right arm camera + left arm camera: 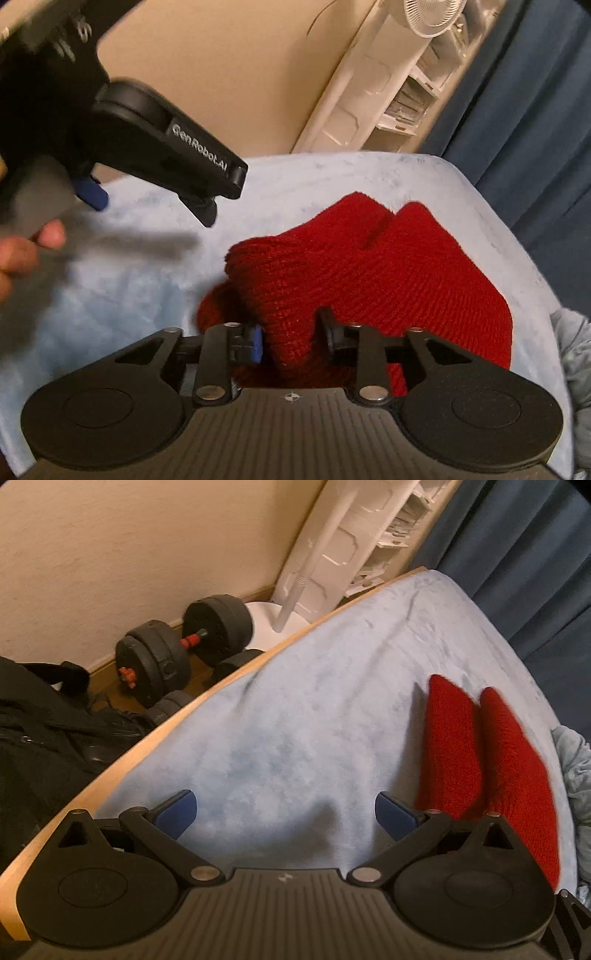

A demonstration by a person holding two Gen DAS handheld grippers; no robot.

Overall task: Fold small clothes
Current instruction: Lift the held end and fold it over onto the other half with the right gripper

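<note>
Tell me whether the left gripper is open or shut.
Open. The left gripper has its jaws spread wide over the bare blue blanket, holding nothing, beside the red knit garment.

The red socks [369,266] are showing a coarse, fuzzy ribbed knit. The bed cover [295,716] is looking like soft, plushy pale-blue fleece, edged by a smooth light-wood bed frame [110,768]. The right gripper [291,339] is showing matt black plastic with shiny metal pins. The dumbbell [184,646] plates are looking dull and rough.
</note>
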